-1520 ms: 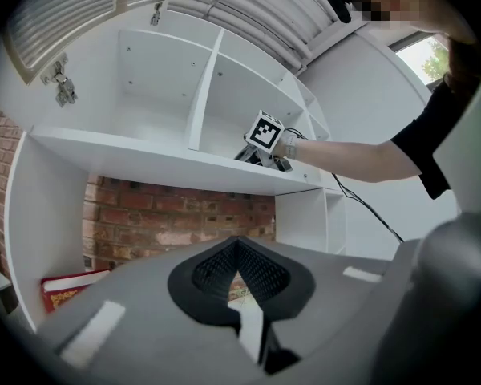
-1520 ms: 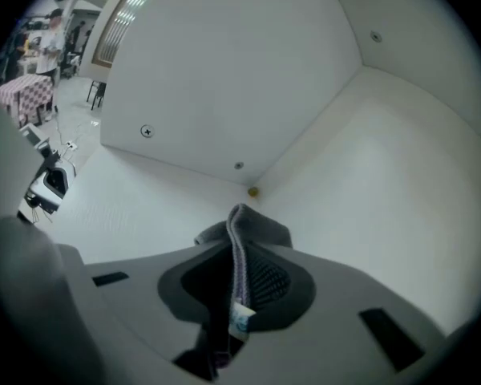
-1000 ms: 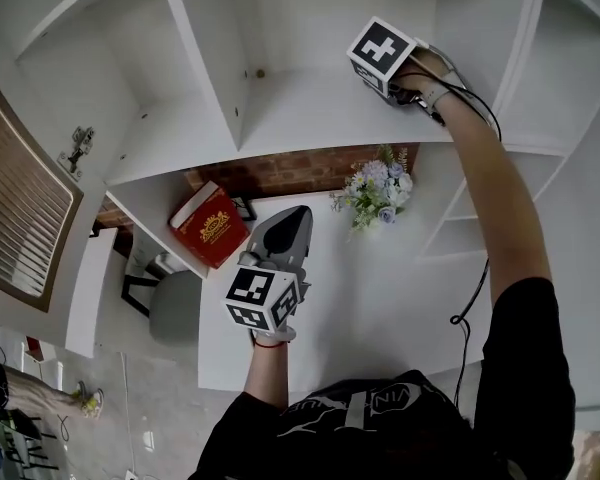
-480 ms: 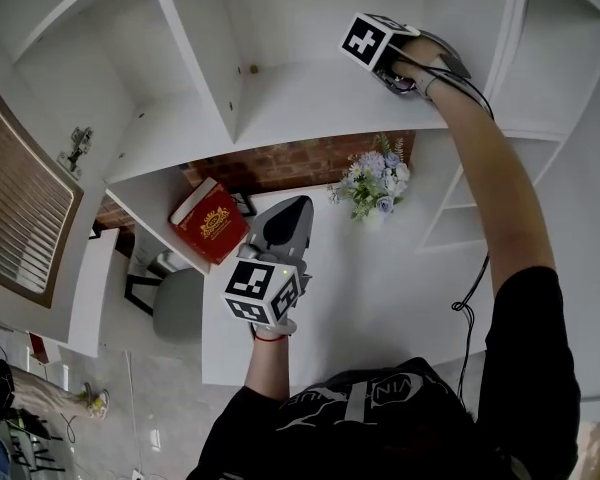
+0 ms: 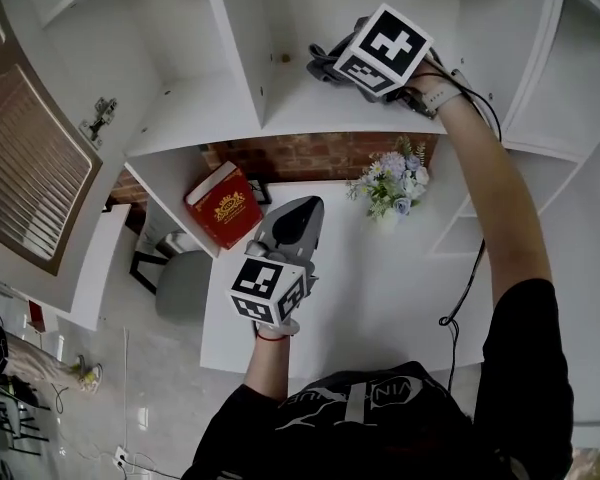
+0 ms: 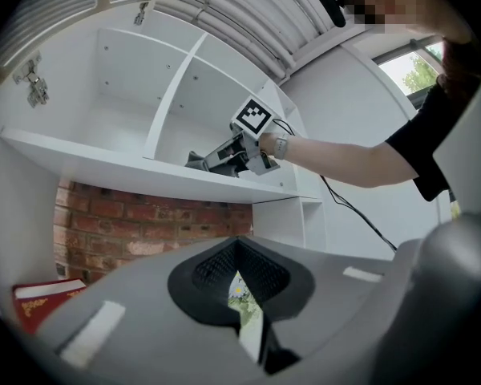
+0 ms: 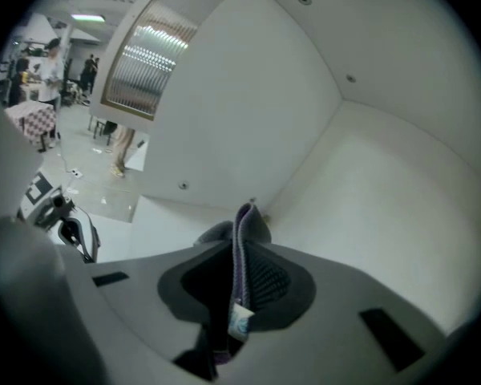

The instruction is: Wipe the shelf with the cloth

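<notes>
Wiping step, I judge: the right gripper (image 5: 338,63) grips the cloth (image 5: 323,60) on the shelf (image 5: 310,108), at its back-left corner. The left gripper (image 5: 292,218) hangs over the desk (image 5: 380,298), jaws together, empty. Next: sweep toward the front edge.

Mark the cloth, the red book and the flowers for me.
cloth (image 7: 244,229), right gripper view, on its upright fold.
book (image 5: 223,208), head view, on its red cover.
flowers (image 5: 391,179), head view, on the blooms.

Cloth (image 7: 242,239) on shelf (image 5: 310,118), flowers (image 5: 390,183) below.
</notes>
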Available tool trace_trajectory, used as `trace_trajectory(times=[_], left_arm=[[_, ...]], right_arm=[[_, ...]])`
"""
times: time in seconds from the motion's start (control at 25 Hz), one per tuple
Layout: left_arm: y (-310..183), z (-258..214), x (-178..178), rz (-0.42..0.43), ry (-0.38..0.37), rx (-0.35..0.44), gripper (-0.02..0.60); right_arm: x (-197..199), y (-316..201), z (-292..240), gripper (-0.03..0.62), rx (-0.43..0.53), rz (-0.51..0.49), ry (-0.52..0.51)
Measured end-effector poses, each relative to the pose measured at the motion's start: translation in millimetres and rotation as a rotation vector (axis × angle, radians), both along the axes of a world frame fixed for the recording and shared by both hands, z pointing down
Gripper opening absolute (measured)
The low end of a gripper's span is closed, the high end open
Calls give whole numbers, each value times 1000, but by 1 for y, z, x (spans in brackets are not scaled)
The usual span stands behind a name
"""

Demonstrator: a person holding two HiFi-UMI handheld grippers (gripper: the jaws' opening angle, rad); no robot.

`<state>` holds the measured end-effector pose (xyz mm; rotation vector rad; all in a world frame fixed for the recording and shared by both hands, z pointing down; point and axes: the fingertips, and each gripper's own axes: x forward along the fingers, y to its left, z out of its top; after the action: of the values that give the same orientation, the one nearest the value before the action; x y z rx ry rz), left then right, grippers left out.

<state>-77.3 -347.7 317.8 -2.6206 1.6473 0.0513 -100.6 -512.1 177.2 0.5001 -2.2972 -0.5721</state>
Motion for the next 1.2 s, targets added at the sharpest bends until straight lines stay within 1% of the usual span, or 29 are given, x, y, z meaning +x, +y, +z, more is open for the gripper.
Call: trace_trajectory(times=[0.12,0.28,0.36,0.44,0.6,0.76,1.0,1.2], left_arm=[[9,3,-16,-46,-3,-10,11],[22,6,-41,-113,-1,-22,11],[28,7,-50,-137,2,-27,11],[33,8,-55,-150,3,-29,11],[36,8,-54,-147,3,-28,11],[34,10,-45,-122,1,-29,11],[22,10,-18,-49,4,-23,11],[13,8,11,31,3,-18,11]], right_arm=[[-31,21,8,57,-26,-110,26],[-59,42,23,57,-33,-212,87],[-68,48,30,57,-19,-242,126],[-72,49,34,57,-11,-245,151],[-67,44,35,55,-69,-198,133],[-49,34,37,55,-87,-113,134],[-3,17,39,55,-126,29,145],[48,4,39,55,-109,172,171]])
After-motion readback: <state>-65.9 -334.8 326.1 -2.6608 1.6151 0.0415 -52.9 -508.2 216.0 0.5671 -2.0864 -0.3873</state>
